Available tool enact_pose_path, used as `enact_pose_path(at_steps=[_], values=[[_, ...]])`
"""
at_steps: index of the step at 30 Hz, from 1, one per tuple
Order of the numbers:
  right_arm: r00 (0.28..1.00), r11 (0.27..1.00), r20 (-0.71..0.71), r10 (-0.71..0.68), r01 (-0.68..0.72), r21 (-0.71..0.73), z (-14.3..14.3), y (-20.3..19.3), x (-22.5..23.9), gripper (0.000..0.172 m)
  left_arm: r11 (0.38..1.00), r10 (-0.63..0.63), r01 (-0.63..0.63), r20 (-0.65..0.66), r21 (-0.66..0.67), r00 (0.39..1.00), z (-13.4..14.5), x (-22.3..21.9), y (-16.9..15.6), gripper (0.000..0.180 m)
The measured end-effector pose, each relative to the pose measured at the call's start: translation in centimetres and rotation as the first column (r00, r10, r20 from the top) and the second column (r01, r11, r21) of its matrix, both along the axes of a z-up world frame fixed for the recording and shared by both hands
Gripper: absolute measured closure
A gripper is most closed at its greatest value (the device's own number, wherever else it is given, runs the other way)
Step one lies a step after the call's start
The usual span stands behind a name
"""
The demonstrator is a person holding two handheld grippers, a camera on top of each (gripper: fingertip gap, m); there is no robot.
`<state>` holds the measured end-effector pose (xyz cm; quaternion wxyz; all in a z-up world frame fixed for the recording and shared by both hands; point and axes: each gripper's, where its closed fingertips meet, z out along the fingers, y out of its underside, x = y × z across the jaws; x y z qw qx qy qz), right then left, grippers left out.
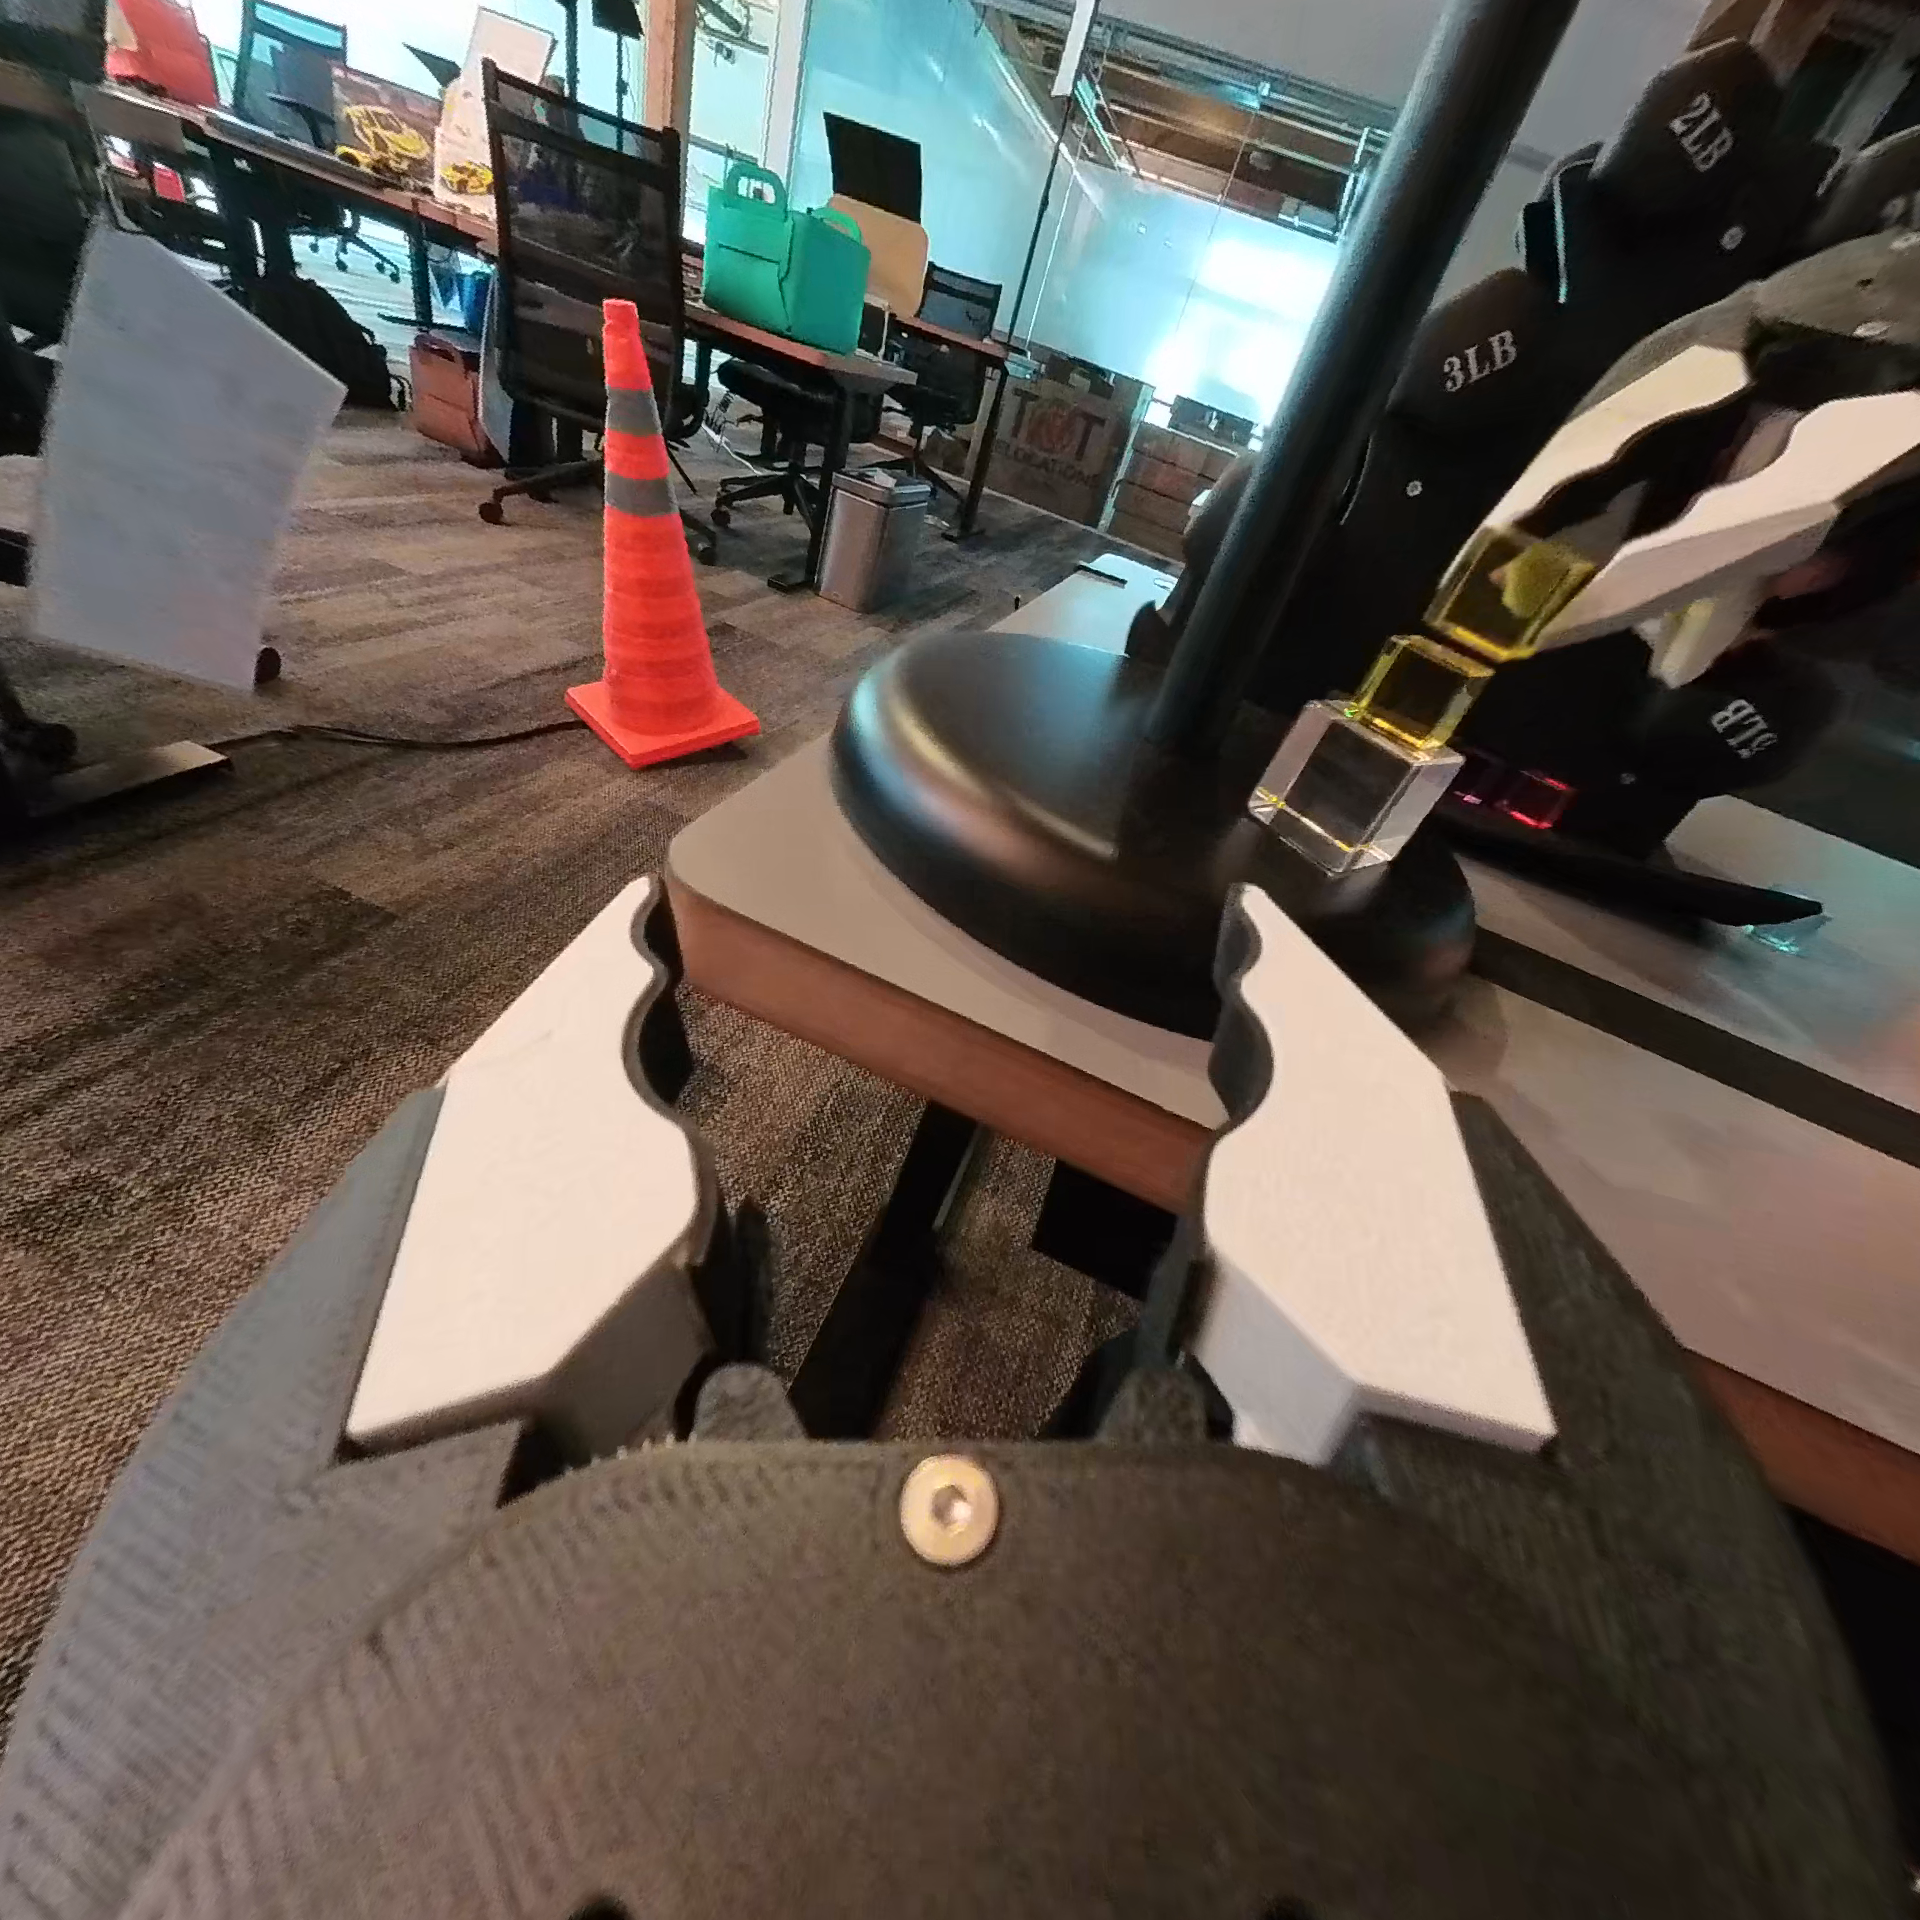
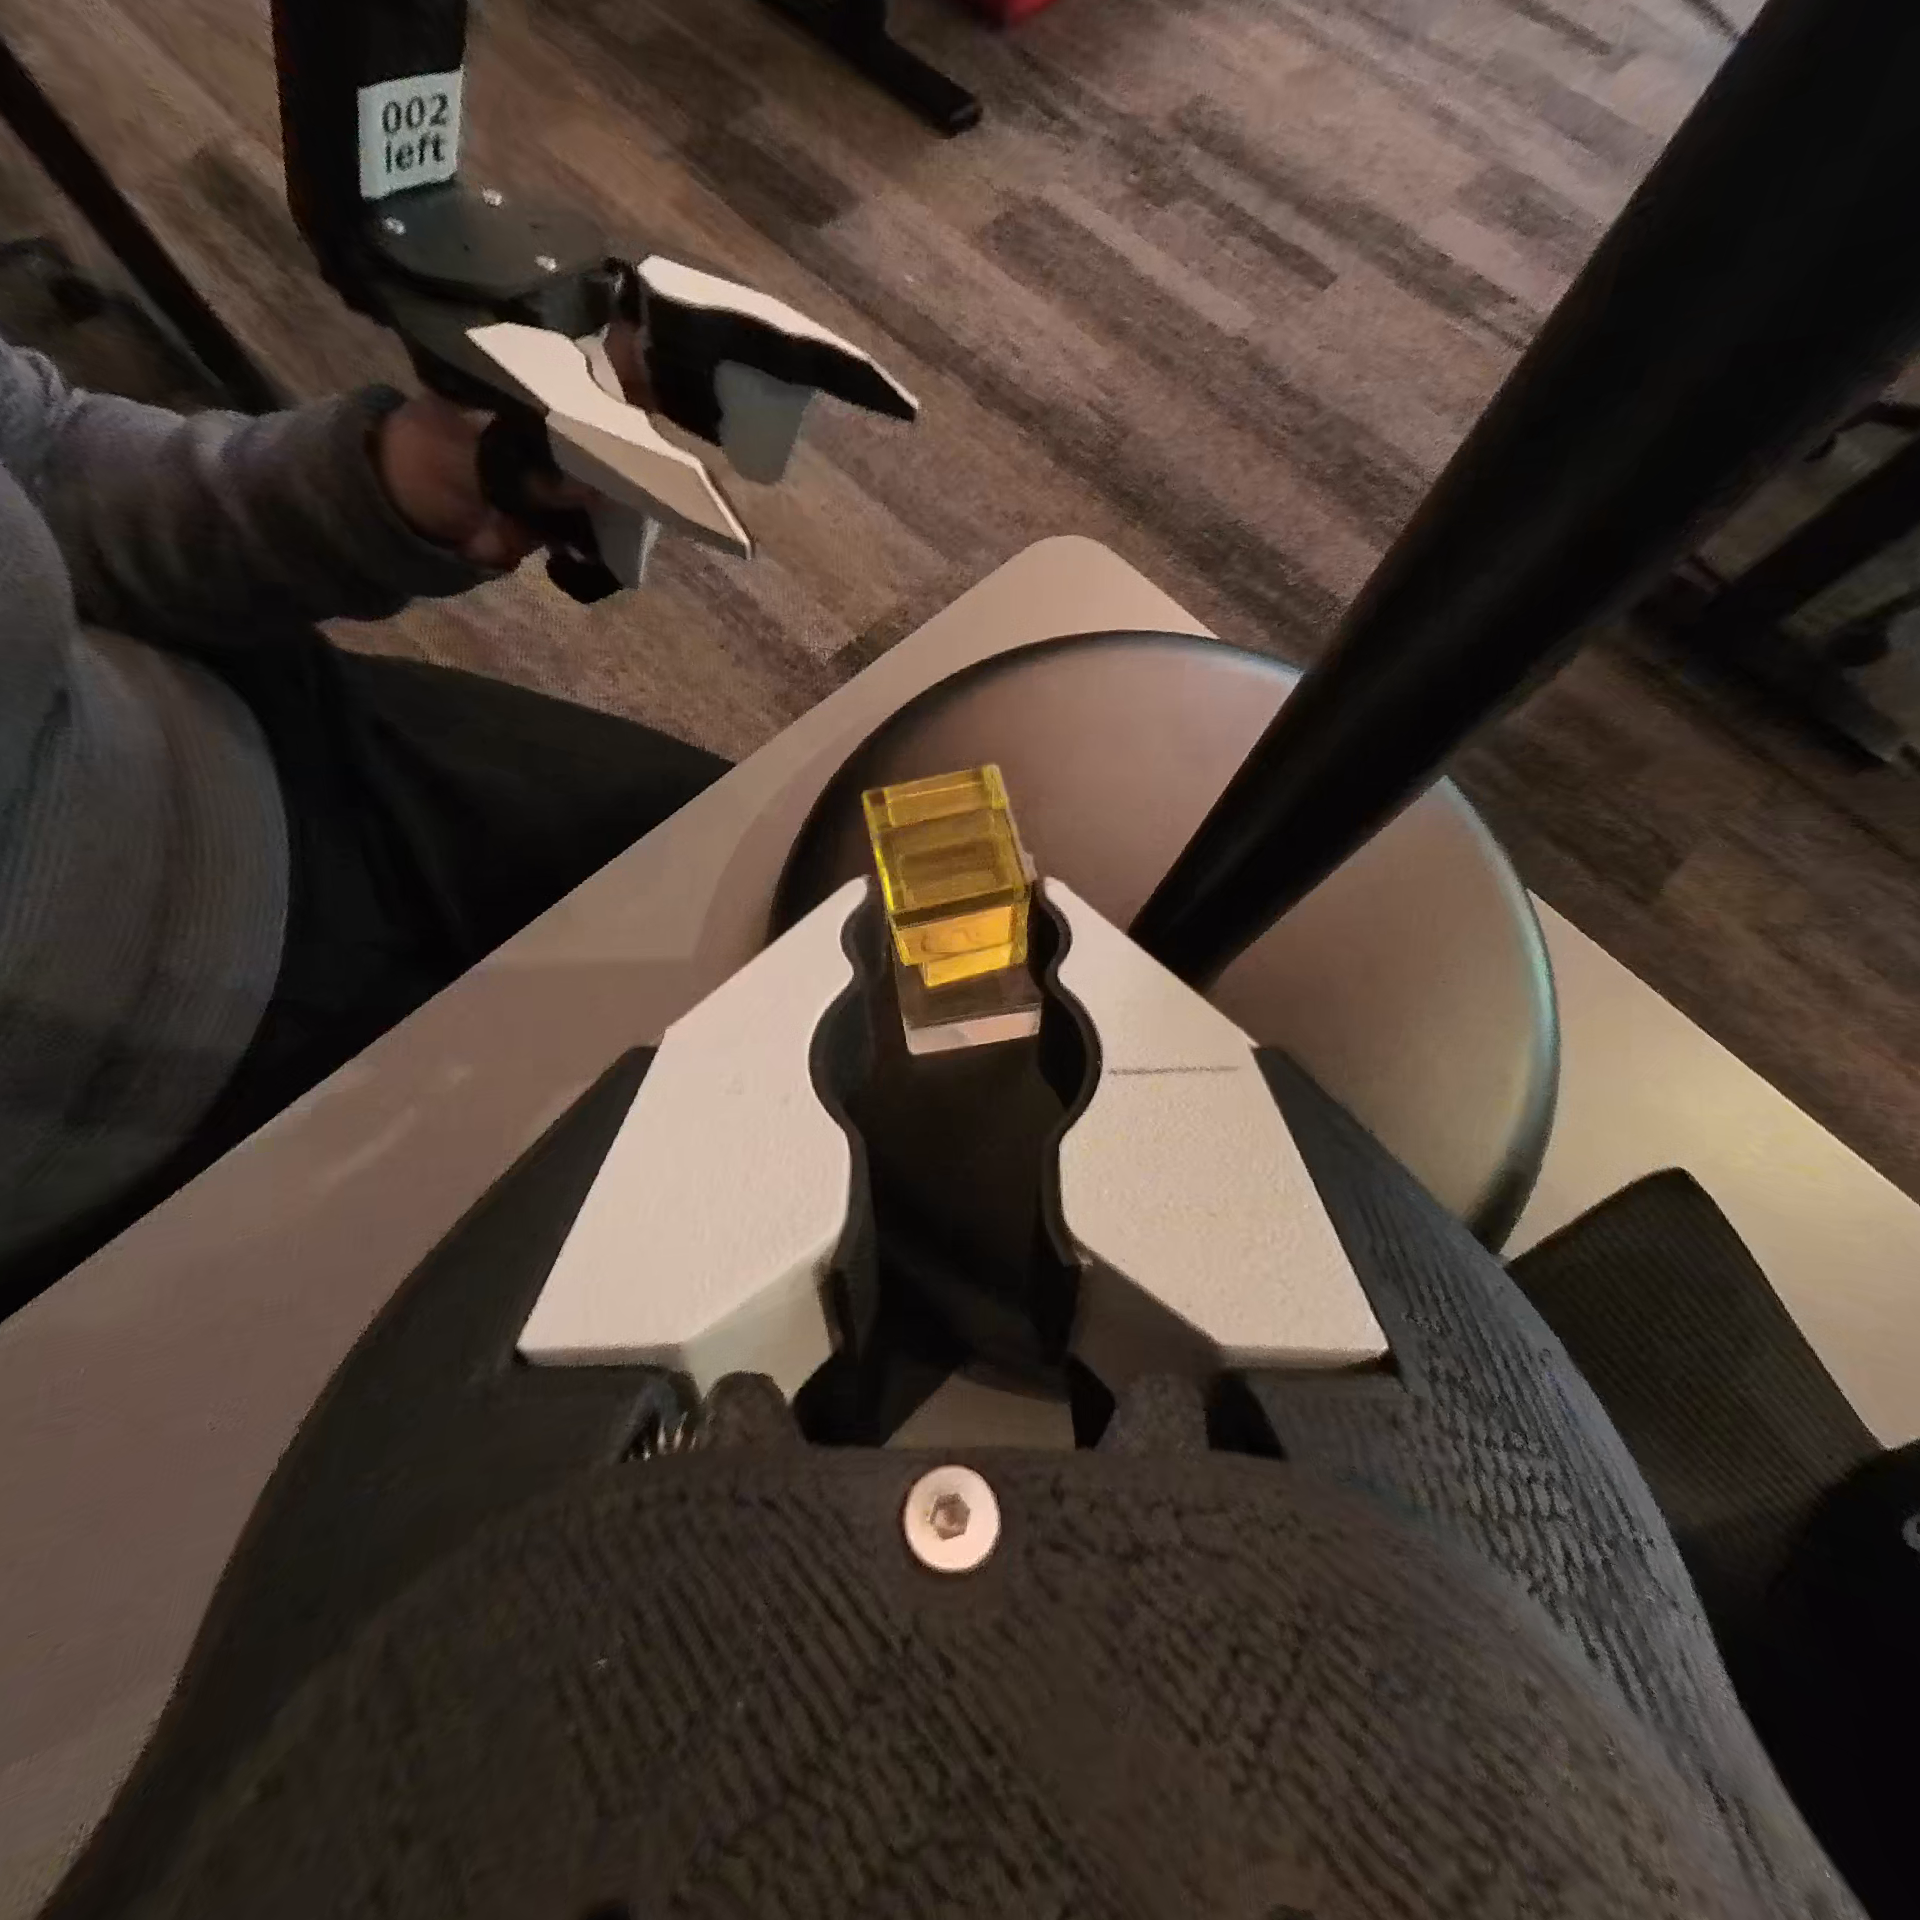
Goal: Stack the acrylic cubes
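Gripping a yellow cube point(image 2: 951, 883) between closed fingertips, the right gripper point(image 2: 951, 914) holds it on a second yellow cube point(image 1: 1423, 691) above a clear cube point(image 1: 1351, 795); squareness matters. Farther off, the left gripper point(image 1: 945, 945) gapes empty by the lamp base point(image 1: 997, 769).

The near corner of the table point(image 1: 790, 862) is mostly taken by a round black lamp base point(image 1: 997, 769), its pole point(image 1: 1340, 364) slanting up and barring the way right of the cube stack point(image 1: 1382, 727). Black weights point(image 1: 1475, 364) wall off the far right side. The right gripper point(image 1: 1538, 582) grips the top yellow cube from above, so that approach is occupied. The left gripper point(image 1: 945, 987) hangs wide open off the table's near edge, over carpet point(image 1: 260, 883) that lies open to the left. An orange cone point(image 1: 649, 551) stands farther out.
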<state>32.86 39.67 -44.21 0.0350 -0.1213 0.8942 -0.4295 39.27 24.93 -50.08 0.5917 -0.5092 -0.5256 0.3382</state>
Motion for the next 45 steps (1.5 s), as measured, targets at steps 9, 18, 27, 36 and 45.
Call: enact_pose_path(at_steps=[9,18,27,36,45], values=[[0.998,0.998,0.036,0.054,-0.055,0.023,-0.5,-0.4,-0.1,0.146,1.000,-0.002,0.002,0.004,-0.008,1.000,-0.1,-0.1,0.3,0.077],[1.000,0.991,-0.021,-0.010,0.007,-0.131,3.0,0.9,1.7,0.115,1.000,-0.005,0.005,0.008,-0.006,1.000,-0.3,-0.1,0.3,0.077],[0.460,0.499,-0.259,-0.849,0.538,-0.679,10.1,22.0,-2.9,0.129,0.996,-0.032,0.031,0.014,0.078,0.999,-0.9,-0.6,0.4,0.077],[0.268,0.276,-0.081,-0.960,0.954,-0.116,-7.4,34.1,-4.5,0.114,0.991,-0.126,0.125,0.009,0.050,0.992,-1.1,-0.7,4.4,0.079],[0.358,0.360,-0.036,-0.933,0.929,-0.083,-7.4,32.9,-4.8,0.148,0.993,-0.101,0.101,-0.002,0.055,0.995,-0.8,-0.6,3.3,0.083]])
